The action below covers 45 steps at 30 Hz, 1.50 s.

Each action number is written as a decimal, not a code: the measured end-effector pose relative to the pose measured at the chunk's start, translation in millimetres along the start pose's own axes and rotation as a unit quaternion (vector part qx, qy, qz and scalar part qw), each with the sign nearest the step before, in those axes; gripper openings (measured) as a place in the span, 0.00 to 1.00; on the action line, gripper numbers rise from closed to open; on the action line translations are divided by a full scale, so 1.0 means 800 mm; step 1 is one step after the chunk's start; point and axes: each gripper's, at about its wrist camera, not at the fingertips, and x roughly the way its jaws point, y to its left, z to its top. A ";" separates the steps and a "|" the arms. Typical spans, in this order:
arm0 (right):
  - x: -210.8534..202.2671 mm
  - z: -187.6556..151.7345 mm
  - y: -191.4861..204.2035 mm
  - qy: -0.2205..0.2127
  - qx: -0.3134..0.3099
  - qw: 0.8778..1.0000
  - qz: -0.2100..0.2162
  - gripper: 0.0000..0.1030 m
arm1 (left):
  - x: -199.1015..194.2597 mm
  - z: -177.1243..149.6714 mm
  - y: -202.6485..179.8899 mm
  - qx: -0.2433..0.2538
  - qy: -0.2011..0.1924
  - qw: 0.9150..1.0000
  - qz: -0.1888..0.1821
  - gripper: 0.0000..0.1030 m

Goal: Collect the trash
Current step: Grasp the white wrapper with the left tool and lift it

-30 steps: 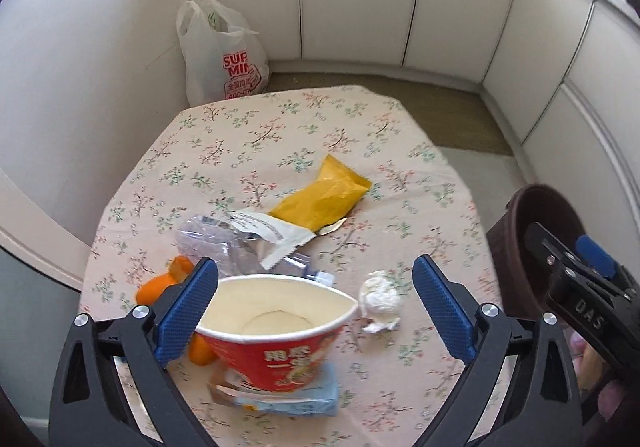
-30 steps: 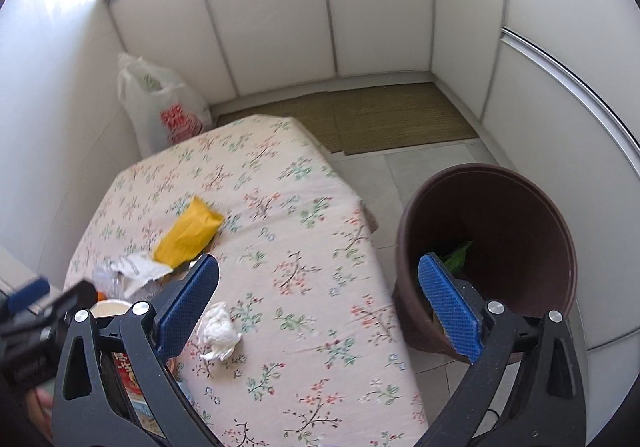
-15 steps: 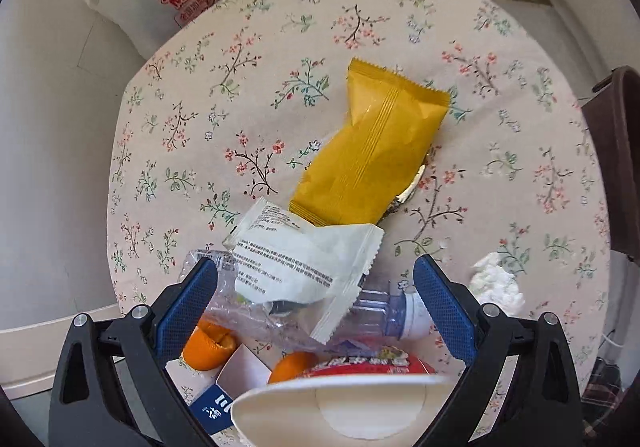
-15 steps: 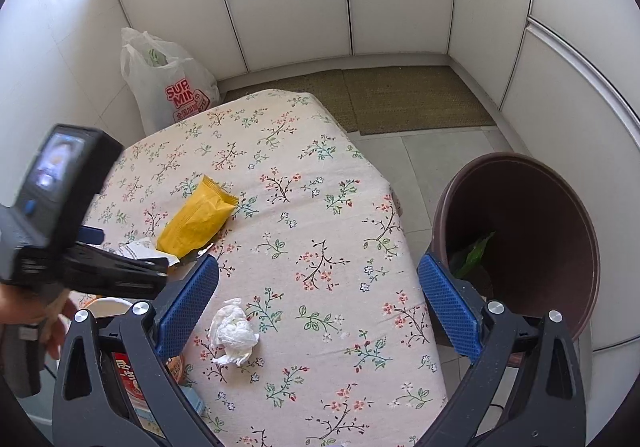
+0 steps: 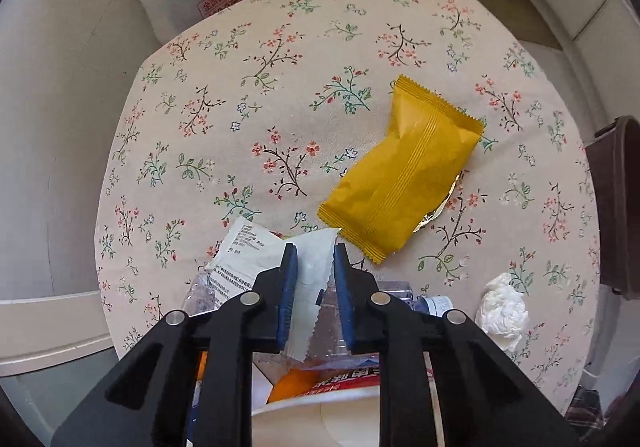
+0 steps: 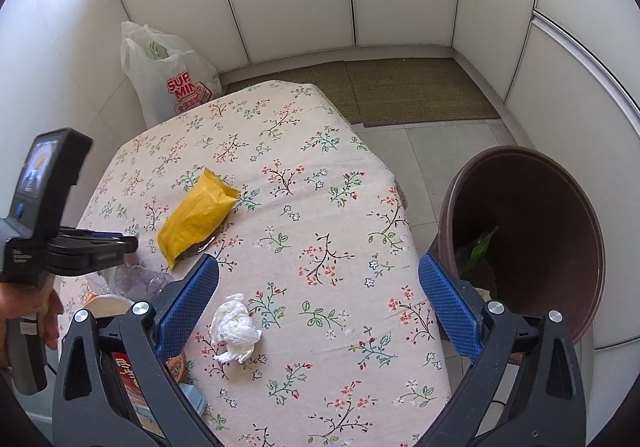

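My left gripper [image 5: 314, 271] is clamped on the white wrapper [image 5: 264, 259] lying over the crushed bottle [image 5: 360, 327] (thin film, shallow bite), so it may slip or drag the bottle along; my right gripper [image 6: 316, 305] hangs wide open beside the brown bin [image 6: 532, 239]

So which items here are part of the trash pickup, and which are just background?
Job:
white wrapper, pinched by left gripper
yellow packet
crumpled tissue
clear bottle
noodle cup
brown bin

Background:
shopping bag
floor mat
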 end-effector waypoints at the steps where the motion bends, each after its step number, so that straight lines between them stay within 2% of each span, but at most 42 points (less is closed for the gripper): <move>1: 0.000 -0.001 0.002 0.000 -0.002 1.000 0.000 0.93 | -0.004 -0.004 0.001 -0.002 -0.004 1.000 0.003 0.15; 4: -0.002 -0.004 0.005 0.001 -0.008 1.000 0.001 0.93 | -0.013 -0.017 0.021 -0.024 -0.023 0.999 0.013 0.12; 6: -0.003 -0.005 0.008 0.001 -0.013 1.000 0.001 0.93 | -0.018 -0.025 0.040 -0.042 -0.034 0.998 0.036 0.12; 10: -0.005 -0.008 0.012 0.001 -0.021 1.000 0.002 0.93 | -0.011 -0.040 0.077 -0.068 -0.028 0.994 0.077 0.16; 12: -0.005 -0.008 0.013 0.001 -0.023 1.000 0.002 0.93 | -0.004 -0.046 0.097 -0.083 -0.026 0.993 0.084 0.16; 14: -0.004 -0.008 0.014 0.001 -0.023 1.000 0.001 0.93 | -0.001 -0.052 0.112 -0.093 -0.032 0.991 0.096 0.11; 16: -0.003 -0.008 0.015 0.003 -0.023 1.000 0.002 0.93 | -0.005 -0.059 0.126 -0.108 -0.046 0.990 0.084 0.05; 19: -0.001 -0.009 0.018 0.006 -0.027 1.000 0.002 0.93 | -0.032 -0.072 0.146 -0.137 -0.089 0.985 0.049 0.04; 23: 0.001 -0.010 0.023 0.007 -0.036 0.999 0.003 0.93 | -0.086 -0.103 0.175 -0.179 -0.156 0.971 0.008 0.03; 25: 0.002 -0.012 0.026 0.008 -0.038 0.999 0.004 0.93 | -0.103 -0.116 0.184 -0.192 -0.175 0.966 -0.005 0.03; 26: 0.003 -0.013 0.027 0.009 -0.039 0.999 0.004 0.93 | -0.104 -0.120 0.186 -0.190 -0.170 0.967 -0.010 0.04; 27: 0.004 -0.014 0.028 0.011 -0.041 0.999 0.004 0.93 | -0.096 -0.119 0.186 -0.184 -0.149 0.972 -0.015 0.06; 29: 0.005 -0.016 0.031 0.015 -0.045 0.999 0.002 0.93 | -0.074 -0.117 0.183 -0.174 -0.106 0.979 -0.003 0.33; 30: 0.006 -0.017 0.032 0.017 -0.047 0.999 0.003 0.93 | -0.061 -0.119 0.180 -0.167 -0.089 0.982 0.005 0.63; 31: 0.006 -0.018 0.035 0.016 -0.048 0.999 0.003 0.93 | -0.052 -0.124 0.178 -0.164 -0.082 0.983 0.012 0.69; 33: 0.006 -0.018 0.039 0.014 -0.053 0.998 0.003 0.93 | -0.032 -0.130 0.183 -0.178 -0.067 0.982 0.013 0.69; 34: 0.006 -0.018 0.041 0.014 -0.055 0.998 0.002 0.93 | -0.023 -0.132 0.190 -0.199 -0.063 0.978 -0.001 0.69; 35: 0.008 -0.018 0.042 0.015 -0.057 0.998 0.002 0.93 | -0.016 -0.133 0.199 -0.226 -0.061 0.972 -0.024 0.69; 36: 0.011 -0.019 0.044 0.018 -0.059 0.998 0.002 0.93 | -0.010 -0.134 0.211 -0.263 -0.061 0.961 -0.054 0.69; 37: 0.014 -0.019 0.045 0.022 -0.061 0.998 0.001 0.93 | -0.002 -0.136 0.225 -0.310 -0.061 0.945 -0.086 0.71; 38: 0.016 -0.020 0.047 0.025 -0.064 0.998 0.000 0.93 | 0.006 -0.138 0.237 -0.356 -0.061 0.925 -0.115 0.73; 40: 0.021 -0.022 0.050 0.031 -0.073 0.997 -0.003 0.93 | 0.026 -0.141 0.258 -0.445 -0.057 0.880 -0.154 0.80; 41: 0.023 -0.023 0.052 0.033 -0.078 0.996 -0.005 0.93 | 0.037 -0.141 0.264 -0.475 -0.050 0.863 -0.165 0.80; 42: 0.025 -0.024 0.054 0.033 -0.083 0.996 -0.006 0.93 | 0.048 -0.139 0.267 -0.493 -0.041 0.852 -0.174 0.80; 45: 0.030 -0.023 0.057 0.033 -0.092 0.995 -0.009 0.93 | 0.075 -0.132 0.266 -0.528 -0.015 0.831 -0.178 0.80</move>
